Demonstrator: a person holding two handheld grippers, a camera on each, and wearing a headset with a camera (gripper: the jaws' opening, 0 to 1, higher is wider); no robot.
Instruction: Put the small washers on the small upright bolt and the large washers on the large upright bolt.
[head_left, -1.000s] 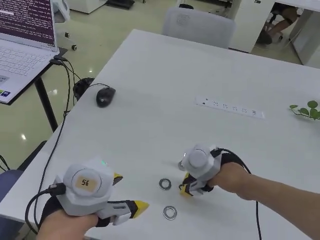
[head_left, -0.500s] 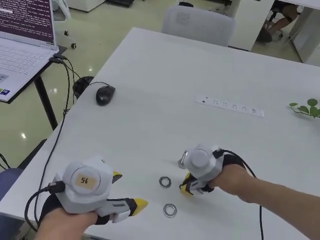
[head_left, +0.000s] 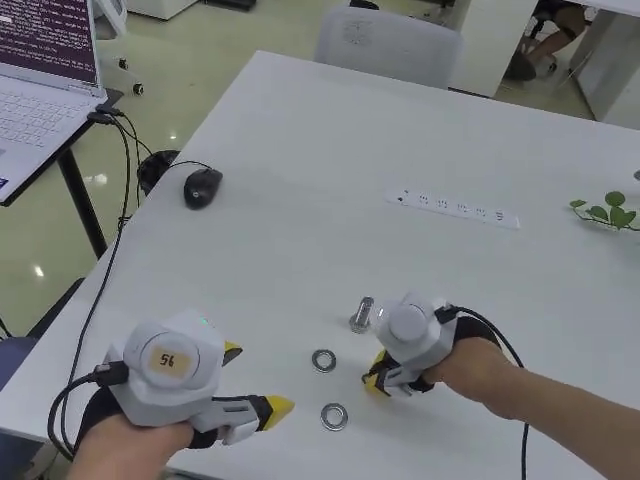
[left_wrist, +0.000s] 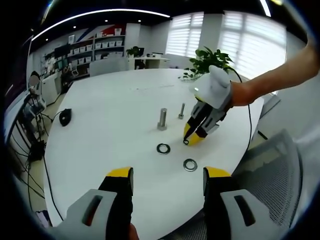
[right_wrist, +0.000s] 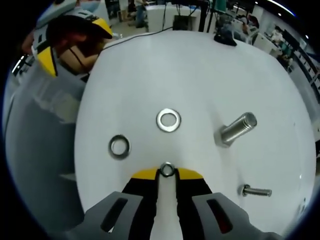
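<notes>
On the white table (head_left: 300, 140): bolt (head_left: 362, 314), mouse (head_left: 202, 187), power strip (head_left: 452, 209).

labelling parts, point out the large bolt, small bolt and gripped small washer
large bolt (left_wrist: 162, 119), left gripper view, mid shaft
small bolt (left_wrist: 181, 110), left gripper view, mid shaft
small washer (right_wrist: 162, 170), right gripper view, rim
</notes>
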